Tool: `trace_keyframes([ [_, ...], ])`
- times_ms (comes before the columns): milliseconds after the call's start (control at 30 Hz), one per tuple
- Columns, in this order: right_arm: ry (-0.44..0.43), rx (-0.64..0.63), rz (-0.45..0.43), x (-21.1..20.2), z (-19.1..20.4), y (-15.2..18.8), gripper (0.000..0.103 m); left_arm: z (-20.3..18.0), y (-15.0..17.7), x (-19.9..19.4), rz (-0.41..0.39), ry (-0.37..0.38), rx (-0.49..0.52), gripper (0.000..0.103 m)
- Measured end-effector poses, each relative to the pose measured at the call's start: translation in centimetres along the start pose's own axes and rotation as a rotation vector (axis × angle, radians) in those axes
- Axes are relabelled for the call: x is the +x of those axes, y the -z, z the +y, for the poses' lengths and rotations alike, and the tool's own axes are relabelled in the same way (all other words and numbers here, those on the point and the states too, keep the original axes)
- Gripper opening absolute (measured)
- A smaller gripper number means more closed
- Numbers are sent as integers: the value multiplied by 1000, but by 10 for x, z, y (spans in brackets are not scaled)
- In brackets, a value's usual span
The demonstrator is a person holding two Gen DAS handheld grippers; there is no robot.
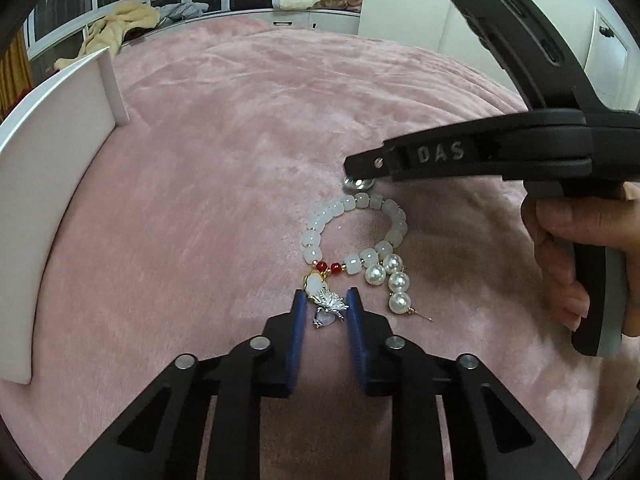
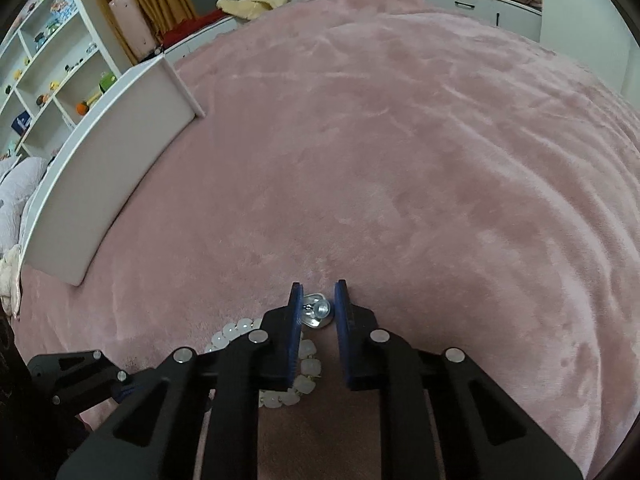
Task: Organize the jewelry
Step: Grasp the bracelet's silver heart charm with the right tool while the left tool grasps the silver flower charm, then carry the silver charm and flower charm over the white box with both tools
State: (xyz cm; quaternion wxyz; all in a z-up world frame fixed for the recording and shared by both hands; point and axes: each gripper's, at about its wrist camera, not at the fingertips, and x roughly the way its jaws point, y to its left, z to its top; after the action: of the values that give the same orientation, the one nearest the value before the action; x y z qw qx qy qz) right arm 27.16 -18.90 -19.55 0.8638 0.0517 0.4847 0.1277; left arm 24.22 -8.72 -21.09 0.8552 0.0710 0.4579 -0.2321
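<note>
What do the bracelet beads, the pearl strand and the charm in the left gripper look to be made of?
Bracelet beads: milky, translucent, soft gloss; jade-like stone or glass.
Pearl strand: round, white, sharp highlights; pearl or imitation, can't tell.
Charm: bright silver, finely ridged, mirror glints; polished metal, between the pads of the left gripper, with a glossy white piece in a gold-toned rim beside it.

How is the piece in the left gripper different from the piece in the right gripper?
The left gripper pinches a leafy silver charm; the right gripper pinches a round silver stud. The charm lies beside the bead bracelet's red beads, the stud at the opposite side. Both are silver.
</note>
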Motion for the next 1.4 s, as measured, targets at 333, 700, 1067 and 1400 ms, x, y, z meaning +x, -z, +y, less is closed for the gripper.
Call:
trace_keyframes([
  [333,-66,98,-57,-25,-20,-5,17,-2,5,-16,-3,-8,23,22],
  [700,-207,248,-110,-46,-37,-6,17,11,2,-47,-43,-26,12,22],
  [1067,-115,146,-93,-70,-4,-19,17,34,-12,-99,-105,-70,19,22],
  [1400,-80,5,-123,-89,63,-58,17,79,-33,-156,-184,-152,-1,22],
])
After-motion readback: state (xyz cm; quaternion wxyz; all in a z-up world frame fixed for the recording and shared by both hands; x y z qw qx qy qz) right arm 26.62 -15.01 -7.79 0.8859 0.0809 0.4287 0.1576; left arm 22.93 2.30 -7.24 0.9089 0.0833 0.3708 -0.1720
